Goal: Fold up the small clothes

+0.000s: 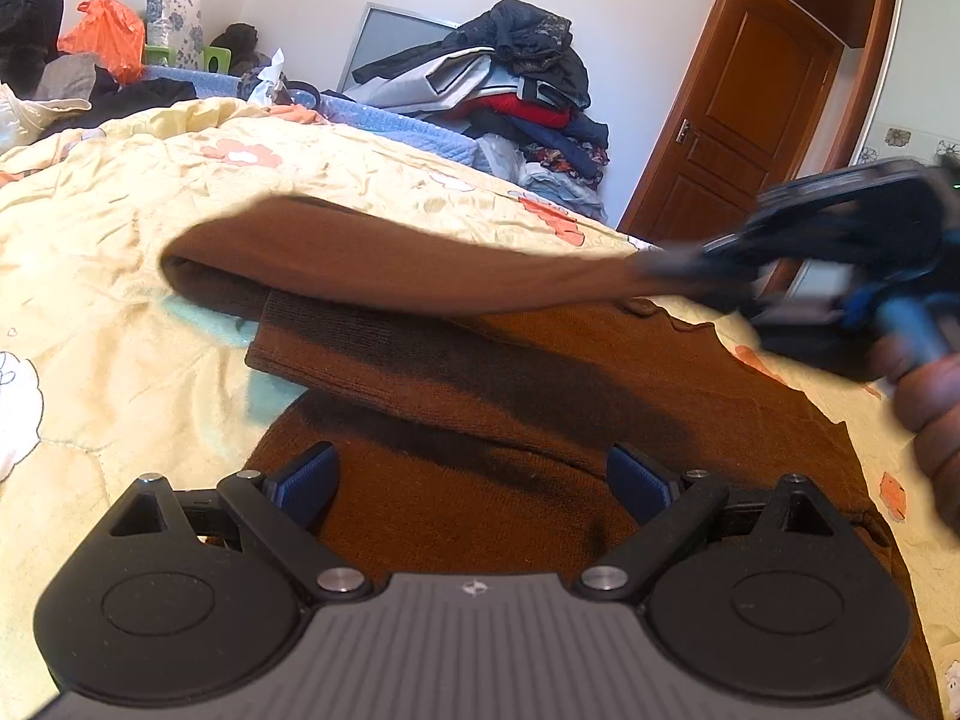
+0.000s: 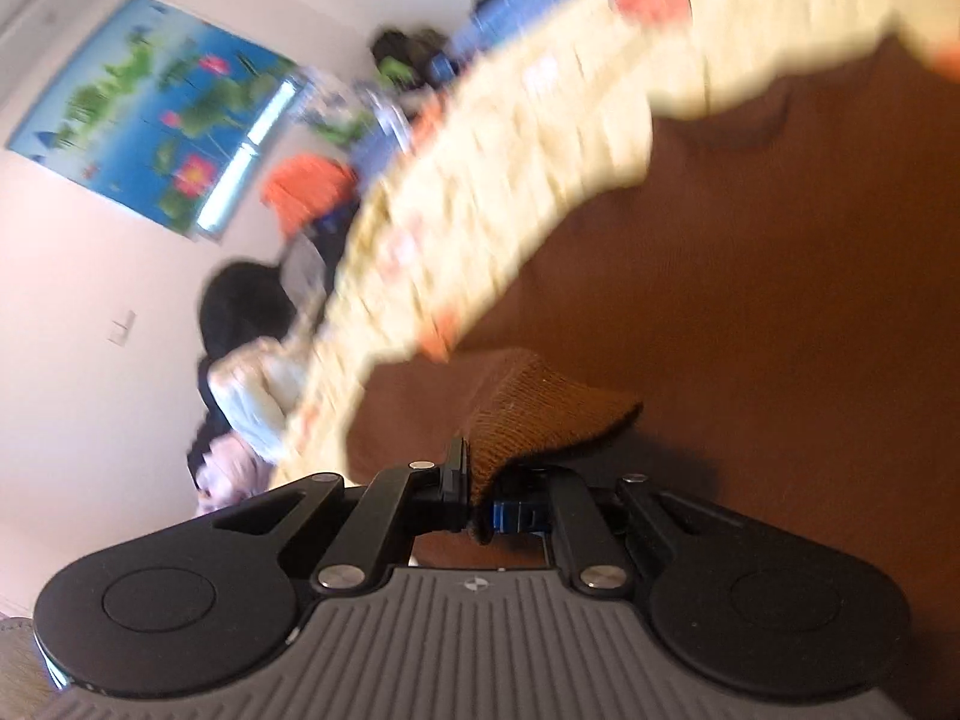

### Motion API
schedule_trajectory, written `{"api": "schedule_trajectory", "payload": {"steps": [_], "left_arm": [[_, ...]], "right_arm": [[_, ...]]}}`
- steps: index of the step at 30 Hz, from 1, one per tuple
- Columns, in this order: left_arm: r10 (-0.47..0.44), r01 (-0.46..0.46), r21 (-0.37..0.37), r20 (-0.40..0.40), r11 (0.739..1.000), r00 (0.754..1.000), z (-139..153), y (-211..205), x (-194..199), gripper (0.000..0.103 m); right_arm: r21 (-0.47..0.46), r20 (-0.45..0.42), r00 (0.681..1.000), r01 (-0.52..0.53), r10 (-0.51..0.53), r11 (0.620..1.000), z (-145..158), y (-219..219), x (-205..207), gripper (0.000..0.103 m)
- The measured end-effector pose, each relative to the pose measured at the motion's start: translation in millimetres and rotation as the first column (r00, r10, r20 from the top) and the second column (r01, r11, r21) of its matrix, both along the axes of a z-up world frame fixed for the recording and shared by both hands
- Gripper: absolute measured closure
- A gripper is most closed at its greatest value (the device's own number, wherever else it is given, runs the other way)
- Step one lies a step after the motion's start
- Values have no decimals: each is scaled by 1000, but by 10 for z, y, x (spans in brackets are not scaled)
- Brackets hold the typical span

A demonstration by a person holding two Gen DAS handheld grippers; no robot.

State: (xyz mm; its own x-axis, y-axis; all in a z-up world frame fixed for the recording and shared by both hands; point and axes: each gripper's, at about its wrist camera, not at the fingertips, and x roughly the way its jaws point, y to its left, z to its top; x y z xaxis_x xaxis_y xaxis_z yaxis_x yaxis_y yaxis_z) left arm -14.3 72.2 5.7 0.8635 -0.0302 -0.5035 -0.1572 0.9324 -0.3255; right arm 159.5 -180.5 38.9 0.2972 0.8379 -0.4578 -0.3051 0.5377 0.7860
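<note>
Brown knit sweater (image 1: 540,420) is spread out on a bed covered with a pale yellow quilt (image 1: 120,228) that has orange flower prints on it. Most of the sweater lies flat in the near-middle of the left wrist view, running off toward the right.

One sleeve (image 1: 390,264) is lifted off the body of the sweater and stretched across from left to right, with its shadow falling on the fabric underneath. The sleeve bends back on itself at the left end and its right end goes into the right gripper (image 1: 708,264), which looks blurry over at the right edge, with the person's hand (image 1: 924,396) on the handle just below it.

From the right wrist view you can see it better: the right gripper (image 2: 474,492) has its jaws pinched together on the ribbed cuff (image 2: 540,414), which pokes out past the fingers toward the right. That view is tilted and pretty smeared, so the quilt and the room behind are mostly a blur.

The left gripper (image 1: 474,480) sits low over the near part of the sweater with its jaws spread wide apart, blue pads (image 1: 306,474) showing, nothing between them. Can't tell if the fingertips are touching the knit or just above it.

Background stuff: a big pile of clothes (image 1: 516,78) at the far side of the bed, an orange plastic bag (image 1: 105,36) far left, a wooden door (image 1: 738,102) at the right, and a lotus poster (image 2: 150,108) on the wall.
</note>
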Motion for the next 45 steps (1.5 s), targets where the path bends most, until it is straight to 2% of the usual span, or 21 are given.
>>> {"api": "schedule_trajectory", "payload": {"steps": [3, 5, 10, 14, 18, 21, 24, 26, 28, 29, 30, 32, 33, 34, 35, 37, 38, 39, 41, 43, 45], "left_arm": [[0, 0, -2, 0, 1000, 1000, -1, 6, 2, 6], [-1, 1, -4, 1, 1000, 1000, -5, 10, 10, 6], [0, 0, 1, -2, 1000, 1000, -12, 1, 17, 6], [0, 0, 12, -8, 1000, 1000, -13, -16, 17, 6], [25, -25, 20, -4, 1000, 1000, 40, -9, -5, 6], [65, -65, 13, 23, 998, 998, 150, 118, -20, 6], [118, -118, -14, 41, 993, 992, 274, 298, 54, 6], [133, -133, -13, 20, 991, 991, 330, 339, 148, 6], [103, -102, 62, -9, 993, 995, 351, 253, 272, 6], [87, -83, 147, -26, 986, 996, 346, 146, 351, 6], [80, -67, 244, -41, 968, 996, 326, 30, 422, 6], [120, -77, 417, -78, 906, 990, 260, -100, 568, 6], [180, -116, 450, -102, 886, 978, 228, -83, 632, 6], [239, -163, 435, -127, 885, 963, 204, 5, 666, 6], [289, -212, 386, -153, 898, 945, 181, 141, 672, 6], [327, -277, 235, -208, 932, 922, 82, 451, 634, 5], [324, -282, 216, -193, 935, 926, 32, 506, 581, 3], [314, -266, 243, -190, 933, 930, 17, 488, 561, 3], [300, -248, 257, -191, 934, 935, 22, 451, 520, 3], [286, -233, 246, -208, 941, 936, 59, 462, 516, 3], [256, -211, 211, -215, 954, 942, 148, 496, 469, 5]], "right_arm": [[-12, 64, 996, 63, -62, 998, 258, -544, 68, 89], [-39, 68, 990, 126, -123, 991, 296, -942, 111, 89], [-172, 23, 960, 278, -279, 945, -13, -1689, 150, 89], [-186, -19, 949, 307, -315, 934, -323, -1900, 82, 89], [-216, -12, 958, 279, -288, 936, -443, -1711, 48, 89], [-186, 5, 948, 313, -318, 931, -390, -1790, 39, 89], [-62, -9, 913, 406, -407, 912, -269, -2099, 99, 89], [-32, -32, 906, 420, -421, 907, -277, -2183, 148, 89], [-74, -23, 918, 394, -396, 916, -285, -2109, 159, 89], [-81, -19, 923, 381, -383, 921, -287, -2060, 150, 89], [-68, -18, 927, 372, -374, 926, -277, -2024, 147, 89], [-27, -7, 931, 364, -365, 931, -212, -1975, 128, 89], [-2, 2, 932, 362, -362, 932, -162, -1966, 121, 89], [22, 11, 932, 361, -362, 932, -110, -1976, 102, 89], [41, 18, 932, 362, -363, 931, -59, -1997, 96, 89], [45, 31, 928, 370, -372, 928, -12, -2066, 93, 89], [26, 29, 923, 382, -383, 924, -34, -2113, 99, 89], [-17, 24, 919, 395, -394, 919, -91, -2151, 106, 89], [-150, 17, 920, 389, -391, 909, -269, -2157, 126, 89], [-235, -7, 927, 362, -374, 902, -453, -2133, 119, 86], [-239, 26, 918, 391, -397, 889, -491, -2141, 32, 85]]}}
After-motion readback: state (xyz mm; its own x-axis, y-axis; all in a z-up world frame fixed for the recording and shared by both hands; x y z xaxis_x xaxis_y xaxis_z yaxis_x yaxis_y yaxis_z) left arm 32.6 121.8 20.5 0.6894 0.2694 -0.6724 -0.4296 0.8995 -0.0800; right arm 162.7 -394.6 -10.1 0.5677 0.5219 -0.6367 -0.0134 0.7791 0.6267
